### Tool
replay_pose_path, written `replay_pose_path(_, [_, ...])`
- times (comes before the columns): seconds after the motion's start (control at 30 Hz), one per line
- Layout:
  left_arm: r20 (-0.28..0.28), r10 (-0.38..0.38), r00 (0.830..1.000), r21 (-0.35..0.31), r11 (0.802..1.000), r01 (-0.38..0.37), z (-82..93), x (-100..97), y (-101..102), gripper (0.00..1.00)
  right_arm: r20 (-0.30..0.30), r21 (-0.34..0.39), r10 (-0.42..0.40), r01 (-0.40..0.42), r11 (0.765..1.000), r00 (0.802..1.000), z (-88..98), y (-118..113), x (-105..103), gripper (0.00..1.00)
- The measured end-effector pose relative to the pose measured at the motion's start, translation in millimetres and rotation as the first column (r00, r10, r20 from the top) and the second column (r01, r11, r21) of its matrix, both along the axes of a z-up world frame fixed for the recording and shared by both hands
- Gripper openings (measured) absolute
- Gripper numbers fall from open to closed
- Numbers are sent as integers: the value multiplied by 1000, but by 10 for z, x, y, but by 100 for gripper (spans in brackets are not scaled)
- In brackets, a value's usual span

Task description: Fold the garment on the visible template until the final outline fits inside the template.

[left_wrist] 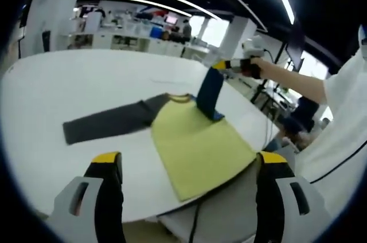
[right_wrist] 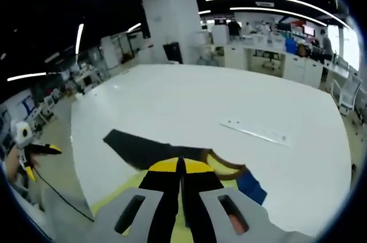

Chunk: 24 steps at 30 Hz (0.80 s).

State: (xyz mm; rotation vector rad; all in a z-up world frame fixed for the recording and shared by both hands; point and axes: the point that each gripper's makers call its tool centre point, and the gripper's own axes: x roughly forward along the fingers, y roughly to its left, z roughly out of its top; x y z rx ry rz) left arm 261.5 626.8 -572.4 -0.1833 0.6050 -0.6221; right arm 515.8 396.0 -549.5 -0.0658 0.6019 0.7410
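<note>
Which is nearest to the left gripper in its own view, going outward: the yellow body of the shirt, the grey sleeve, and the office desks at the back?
1. Yellow shirt body: just beyond the left gripper, lying between its open jaws.
2. Grey sleeve: farther out on the white table, stretched to the left.
3. Office desks: past the table's far edge, in the background.
</note>
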Motion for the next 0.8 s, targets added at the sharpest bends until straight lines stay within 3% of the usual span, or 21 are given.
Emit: replay_pose_path(0.8, [-19, -59, 998, 84, 995, 61, -302, 94, 16, 99, -99, -72, 29, -36, 997, 995, -502, 538, 114, 2])
